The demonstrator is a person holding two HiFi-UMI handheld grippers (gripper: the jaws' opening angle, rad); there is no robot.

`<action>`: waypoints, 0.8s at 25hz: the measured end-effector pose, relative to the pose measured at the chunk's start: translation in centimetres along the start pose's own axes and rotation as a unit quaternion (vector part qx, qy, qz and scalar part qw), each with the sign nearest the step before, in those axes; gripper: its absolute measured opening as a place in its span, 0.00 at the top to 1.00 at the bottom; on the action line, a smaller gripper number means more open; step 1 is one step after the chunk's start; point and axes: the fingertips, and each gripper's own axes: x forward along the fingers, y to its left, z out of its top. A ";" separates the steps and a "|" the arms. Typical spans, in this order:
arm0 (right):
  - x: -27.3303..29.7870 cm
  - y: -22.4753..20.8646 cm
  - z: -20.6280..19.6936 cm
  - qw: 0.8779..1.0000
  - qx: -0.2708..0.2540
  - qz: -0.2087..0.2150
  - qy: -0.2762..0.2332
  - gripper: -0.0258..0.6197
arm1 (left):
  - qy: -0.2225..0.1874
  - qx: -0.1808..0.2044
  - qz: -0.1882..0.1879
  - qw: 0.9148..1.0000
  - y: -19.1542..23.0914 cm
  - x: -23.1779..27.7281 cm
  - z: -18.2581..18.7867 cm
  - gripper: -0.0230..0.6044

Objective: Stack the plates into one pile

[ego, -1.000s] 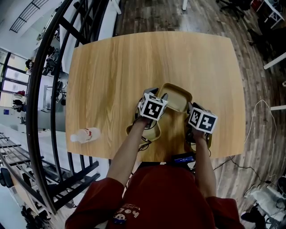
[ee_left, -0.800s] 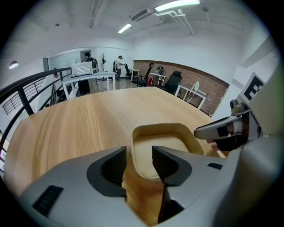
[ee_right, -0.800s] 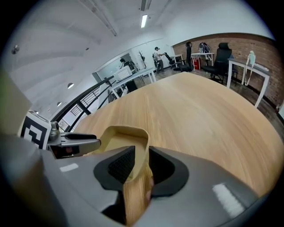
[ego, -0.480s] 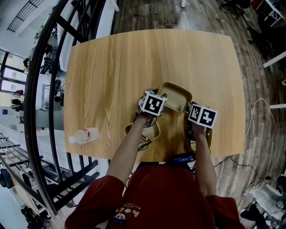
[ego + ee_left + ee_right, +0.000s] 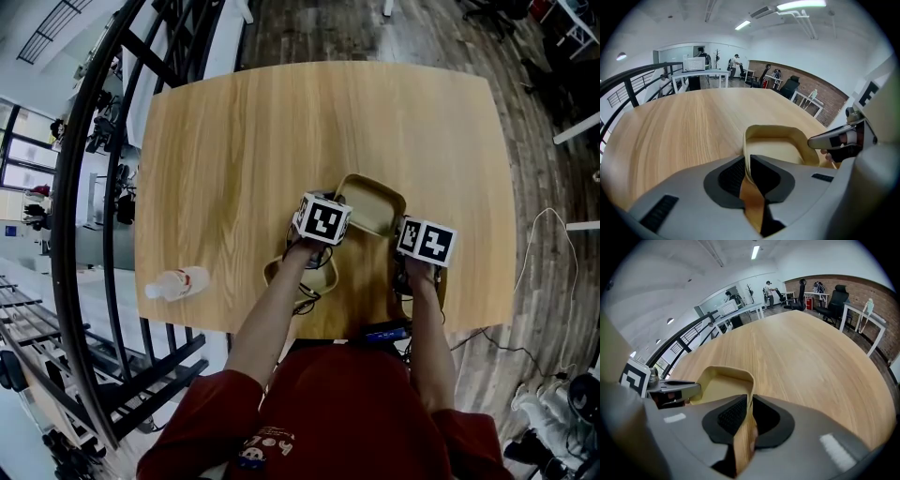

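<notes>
Across the near half of the broad wooden table (image 5: 281, 122), close to the person's body, sits the work. A tan plate (image 5: 373, 208), squarish with rounded corners and a raised rim, lies between the two grippers, a little in from the near edge. Whether it rests on the wood or is lifted just clear, I cannot tell. A second plate (image 5: 319, 278) of the same colour lies nearer the edge, partly under the left forearm.

The left gripper (image 5: 748, 164) points steeply down at the tan plate's left side. Its jaws have just been closing, and they now stand narrow with the dark pads pressed on the plate's upright rim, one pad inside the rim and one outside. The right gripper (image 5: 751, 406) does the same on the opposite side (its jaws have likewise just been closing): only a thin gap is left, filled by the rim, with the pads tight against it. So both claws pinch the one plate, each by a side wall, and each camera sees the other gripper across the plate's hollow.

Well to the left, near the table's left edge, a clear plastic bottle (image 5: 178, 282) with a red and white label lies on its side.
</notes>
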 end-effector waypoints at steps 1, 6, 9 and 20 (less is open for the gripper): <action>0.0 0.0 0.0 1.000 -0.001 -0.001 -0.002 0.88 | -0.005 0.000 0.004 1.000 0.2 0.1 0.1 0.90; -1.0 0.4 0.9 1.000 -0.003 0.006 -0.025 0.89 | -0.024 -0.002 0.010 1.000 0.0 -1.1 1.1 0.90; -1.6 0.7 1.4 0.999 0.000 0.012 -0.036 0.89 | -0.036 -0.001 0.008 0.999 -0.2 -2.0 2.1 0.91; -4.8 0.6 2.4 0.997 0.012 0.017 -0.080 0.89 | -0.073 0.024 0.015 0.997 -1.6 -4.3 4.2 0.91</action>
